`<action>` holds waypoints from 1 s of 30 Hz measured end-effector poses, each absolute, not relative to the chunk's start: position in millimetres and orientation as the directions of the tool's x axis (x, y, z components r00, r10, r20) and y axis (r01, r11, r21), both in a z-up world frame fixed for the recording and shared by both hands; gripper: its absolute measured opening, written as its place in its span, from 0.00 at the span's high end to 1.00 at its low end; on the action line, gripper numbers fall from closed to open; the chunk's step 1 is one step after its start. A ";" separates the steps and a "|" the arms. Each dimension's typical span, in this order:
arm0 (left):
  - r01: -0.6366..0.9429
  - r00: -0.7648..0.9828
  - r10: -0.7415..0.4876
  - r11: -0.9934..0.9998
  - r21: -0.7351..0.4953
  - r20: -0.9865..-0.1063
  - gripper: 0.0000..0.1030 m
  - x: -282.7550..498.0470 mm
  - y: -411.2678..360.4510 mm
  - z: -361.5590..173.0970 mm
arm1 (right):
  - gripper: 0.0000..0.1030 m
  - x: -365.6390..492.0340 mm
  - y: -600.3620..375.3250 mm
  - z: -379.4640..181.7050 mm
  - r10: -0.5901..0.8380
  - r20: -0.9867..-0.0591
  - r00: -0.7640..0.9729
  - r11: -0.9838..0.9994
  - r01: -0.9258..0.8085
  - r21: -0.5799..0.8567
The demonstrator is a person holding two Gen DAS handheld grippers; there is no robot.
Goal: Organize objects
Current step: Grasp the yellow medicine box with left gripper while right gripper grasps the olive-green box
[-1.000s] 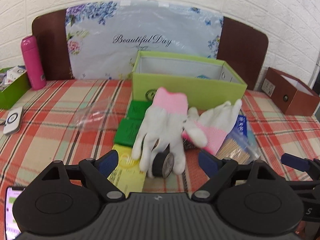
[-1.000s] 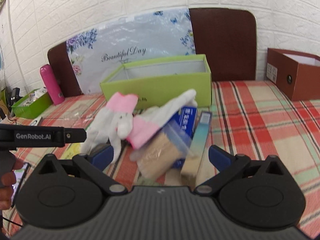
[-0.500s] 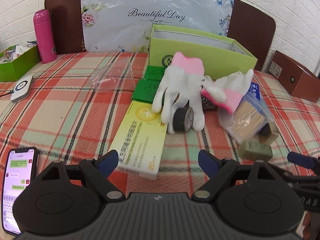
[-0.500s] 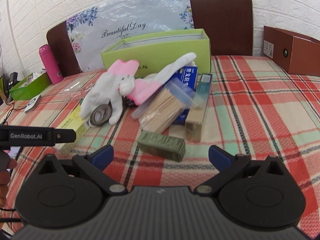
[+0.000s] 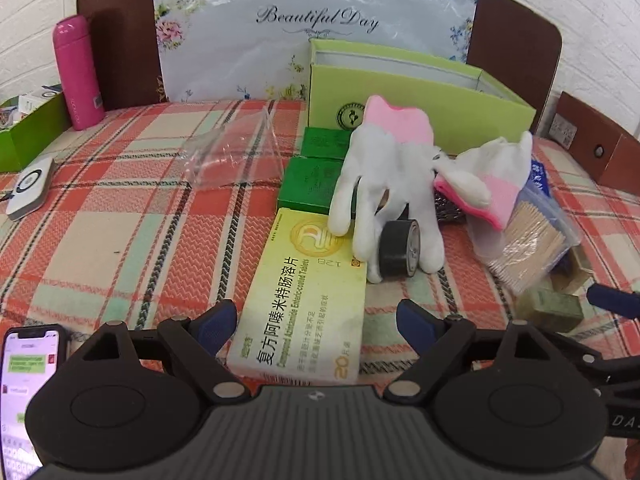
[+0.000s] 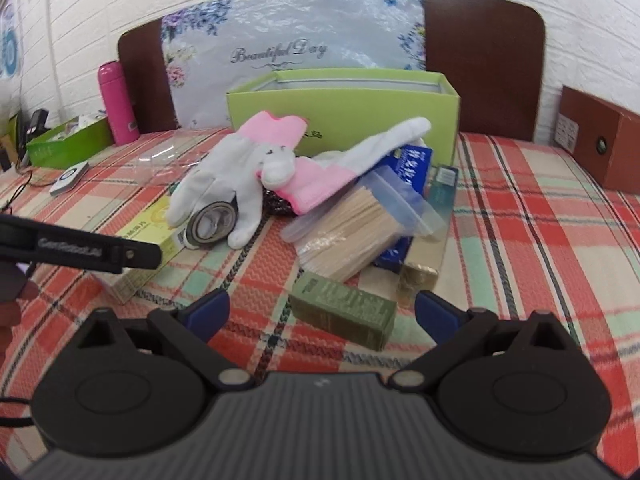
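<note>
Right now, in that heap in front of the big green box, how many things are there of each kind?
Gloves: 2, one over the tape, one beside it
Small cartons: 6, yellow, two green, olive, blue, long gold
Tape rolls: 1
Bags of wooden sticks: 1
Empty clear bags: 1
Total: 11

I see a glove (image 5: pixel 384 176) draped over the tape roll (image 5: pixel 400 248), the open box (image 5: pixel 420 108) behind, the medicine box (image 5: pixel 308 304) in front.
</note>
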State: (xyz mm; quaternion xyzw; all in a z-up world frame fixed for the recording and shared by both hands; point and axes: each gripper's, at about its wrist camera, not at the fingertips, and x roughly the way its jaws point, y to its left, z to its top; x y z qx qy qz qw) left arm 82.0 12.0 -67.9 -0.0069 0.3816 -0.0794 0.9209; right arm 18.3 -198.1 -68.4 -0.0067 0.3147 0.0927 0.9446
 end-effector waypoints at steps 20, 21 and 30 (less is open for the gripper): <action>0.160 0.663 -0.210 0.977 -0.138 -0.718 0.24 72.9 20.3 -65.6 | 0.41 20.7 -170.9 -66.8 0.309 -0.678 0.667 0.949 -0.259 0.179; 0.160 0.663 -0.205 0.978 -0.130 -0.720 0.24 77.3 16.5 -66.2 | 0.41 25.0 -169.4 -68.5 0.293 -0.686 0.666 0.955 -0.240 0.176; 0.195 0.647 -0.217 0.974 -0.117 -0.731 0.32 79.7 6.5 -71.3 | 0.79 18.0 -175.5 -73.6 0.224 -0.701 0.678 0.972 -0.211 0.106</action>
